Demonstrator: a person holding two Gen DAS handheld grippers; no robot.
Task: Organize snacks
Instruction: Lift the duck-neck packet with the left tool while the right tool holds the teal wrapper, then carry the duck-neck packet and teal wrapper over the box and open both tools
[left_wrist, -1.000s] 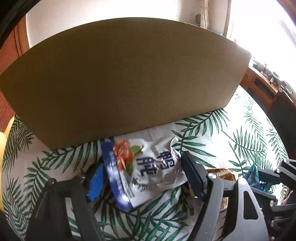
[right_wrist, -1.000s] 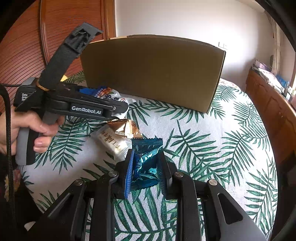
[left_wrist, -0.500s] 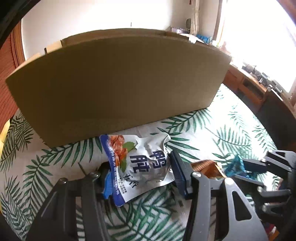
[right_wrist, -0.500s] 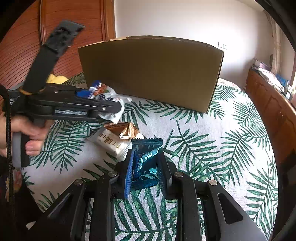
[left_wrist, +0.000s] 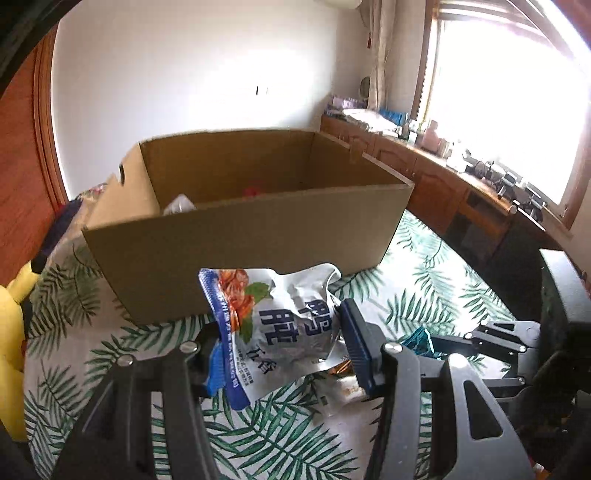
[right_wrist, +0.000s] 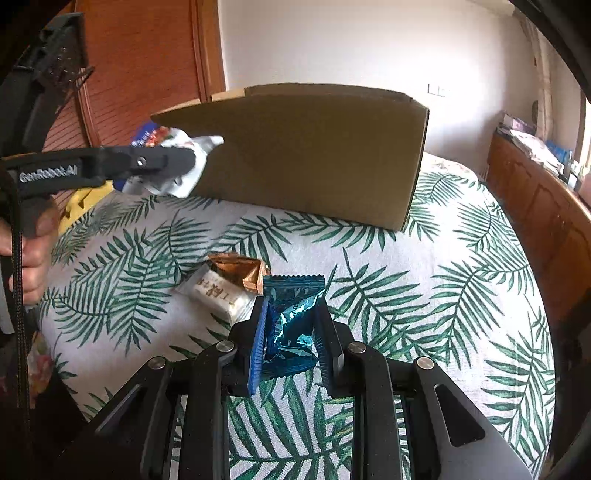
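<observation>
1. holding the silver snack pouch (left_wrist: 284, 332) clamped between our left gripper (left_wrist: 282, 345) fingers, we have it lifted just in front of the cardboard box (left_wrist: 251, 236), near its rim.
2. we see the box open on top, with a red item (left_wrist: 252, 191) and a clear wrapper (left_wrist: 179, 205) inside.
3. our right gripper (right_wrist: 290, 330) fingers are clamped on the blue foil packet (right_wrist: 291, 325), well in front of the box.
4. a white packet (right_wrist: 218, 295) and a copper wrapper (right_wrist: 236, 269) lie on the leaf-print cloth (right_wrist: 443, 295), between the box and the blue packet, beside the packet.

"GenRobot.AI" on left tool (right_wrist: 162, 162); "鸭肫" on pouch (left_wrist: 280, 328)
</observation>
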